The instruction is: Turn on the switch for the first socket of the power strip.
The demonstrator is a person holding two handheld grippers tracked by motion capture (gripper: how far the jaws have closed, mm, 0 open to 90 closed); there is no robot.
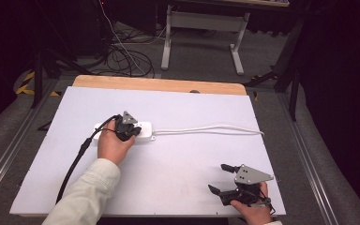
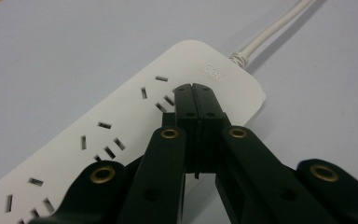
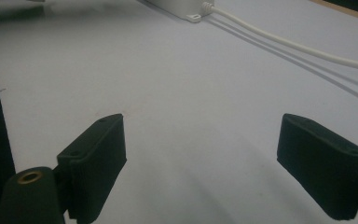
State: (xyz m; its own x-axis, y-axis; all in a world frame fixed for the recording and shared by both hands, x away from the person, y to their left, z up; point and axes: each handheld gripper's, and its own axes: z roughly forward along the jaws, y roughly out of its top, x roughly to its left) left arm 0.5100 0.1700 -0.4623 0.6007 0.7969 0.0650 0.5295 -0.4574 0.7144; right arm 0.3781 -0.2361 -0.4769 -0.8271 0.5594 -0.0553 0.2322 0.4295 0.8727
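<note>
Bench: a white rectangular board (image 1: 178, 154) lies on a wooden table (image 1: 159, 84) whose bare edge shows at the far side. All positions below are given relative to the white plastic power strip (image 1: 143, 132).

Power strip: lies flat on the board, left of centre, long axis running across the table. The left gripper view shows rows of socket slots along its top face (image 2: 121, 135) and embossed lettering near the cord end. Its white round cord (image 1: 206, 129) leaves the strip's right end and runs along the board toward the right edge.

Left gripper (image 1: 127, 131): sits directly over the strip, pointing down at it. Jaws pressed together with nothing between them; the joined tips (image 2: 196, 93) rest at the cord end of the strip, beside the last socket group. Judgement: closed tips make a single blunt point, suited to pressing a switch or pinning the strip in place, not to grasping. Whether a switch lies under the tips cannot be told.

Right gripper (image 1: 222, 178): well apart from the strip, at the near right of the board, held low. Jaws spread wide, nothing between the pads (image 3: 95, 154). Judgement: parked, waiting.

Obstructions: none on the board between right gripper and strip; only the cord crosses that side. Left gripper's black cable (image 1: 75, 164) trails toward the near left, away from the strip.
</note>
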